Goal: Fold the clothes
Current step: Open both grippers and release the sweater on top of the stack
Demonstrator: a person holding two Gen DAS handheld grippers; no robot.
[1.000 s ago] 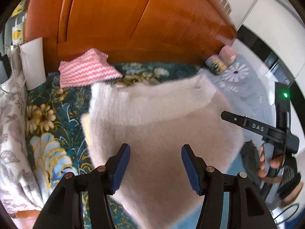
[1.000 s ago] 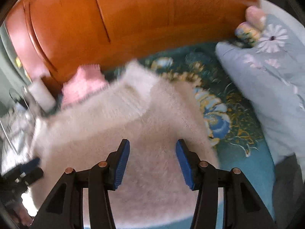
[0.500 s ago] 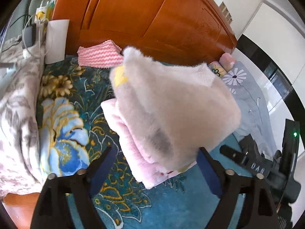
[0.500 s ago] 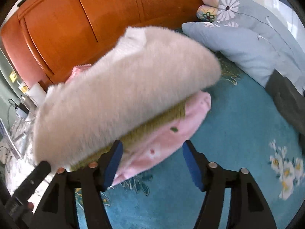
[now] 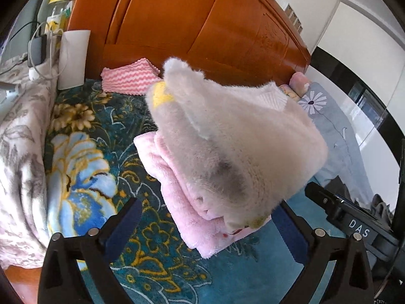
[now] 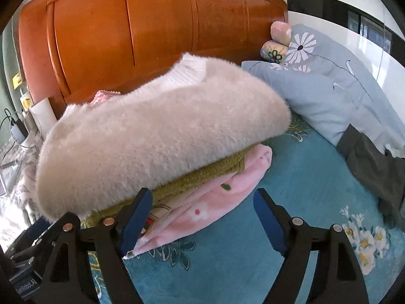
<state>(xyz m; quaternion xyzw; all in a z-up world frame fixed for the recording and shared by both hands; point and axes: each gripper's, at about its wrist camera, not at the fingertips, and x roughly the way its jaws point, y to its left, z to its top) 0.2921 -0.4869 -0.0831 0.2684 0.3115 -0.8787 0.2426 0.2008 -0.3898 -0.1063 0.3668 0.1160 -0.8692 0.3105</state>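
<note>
A folded fluffy cream sweater (image 5: 235, 136) lies on top of a stack on the bed, also seen in the right wrist view (image 6: 157, 131). Under it are an olive-green knit garment (image 6: 202, 174) and a folded pink fleece with small flowers (image 6: 217, 197), whose pink folds show in the left wrist view (image 5: 177, 185). My left gripper (image 5: 207, 230) is open and empty, just in front of the stack. My right gripper (image 6: 202, 220) is open and empty at the stack's near edge.
The bed has a teal floral blanket (image 5: 83, 167). A pink zigzag cloth (image 5: 129, 77) lies by the orange wooden headboard (image 6: 152, 30). Grey-blue pillows (image 6: 329, 81) and a dark grey garment (image 6: 374, 164) lie to the right. A white box (image 5: 73, 58) and chargers stand at left.
The cream sweater was held spread between both grippers, then laid down folded on the pink and green stack. Both grippers opened wide and pulled back from it.
</note>
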